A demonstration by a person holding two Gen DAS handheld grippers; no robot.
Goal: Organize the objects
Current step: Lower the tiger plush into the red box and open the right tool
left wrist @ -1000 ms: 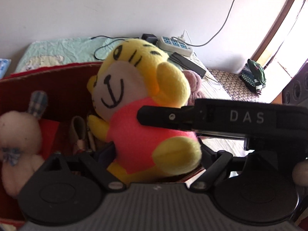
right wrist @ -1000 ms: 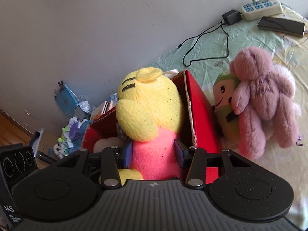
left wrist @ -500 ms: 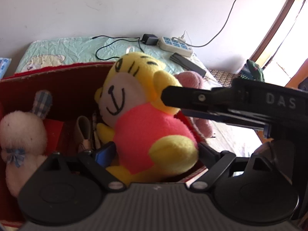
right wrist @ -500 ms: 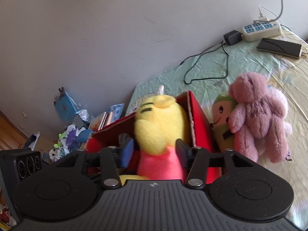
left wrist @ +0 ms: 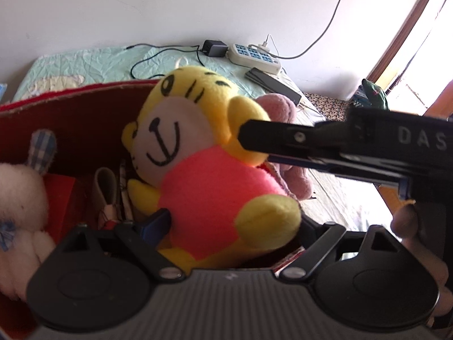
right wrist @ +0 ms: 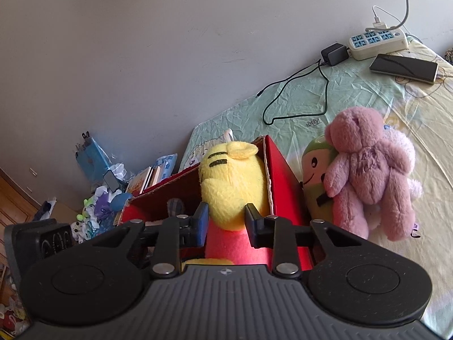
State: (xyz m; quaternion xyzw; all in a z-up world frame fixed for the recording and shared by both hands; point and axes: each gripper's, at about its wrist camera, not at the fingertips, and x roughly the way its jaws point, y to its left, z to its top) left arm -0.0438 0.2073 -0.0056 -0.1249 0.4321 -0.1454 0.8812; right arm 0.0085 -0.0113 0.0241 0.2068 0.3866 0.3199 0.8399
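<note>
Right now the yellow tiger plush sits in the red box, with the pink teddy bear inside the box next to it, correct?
Not quite. The pink teddy bear lies outside the red box, on the bed beside its wall, as the right wrist view shows. The yellow tiger plush is in the box.

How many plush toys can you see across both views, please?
4: yellow-and-pink tiger plush and white rabbit plush in the red cardboard box; green-yellow plush and pink bear plush beside it. Others may be hidden.

power strip (right wrist: 378, 40), phone (right wrist: 404, 68), charger cable (right wrist: 297, 96)
</note>
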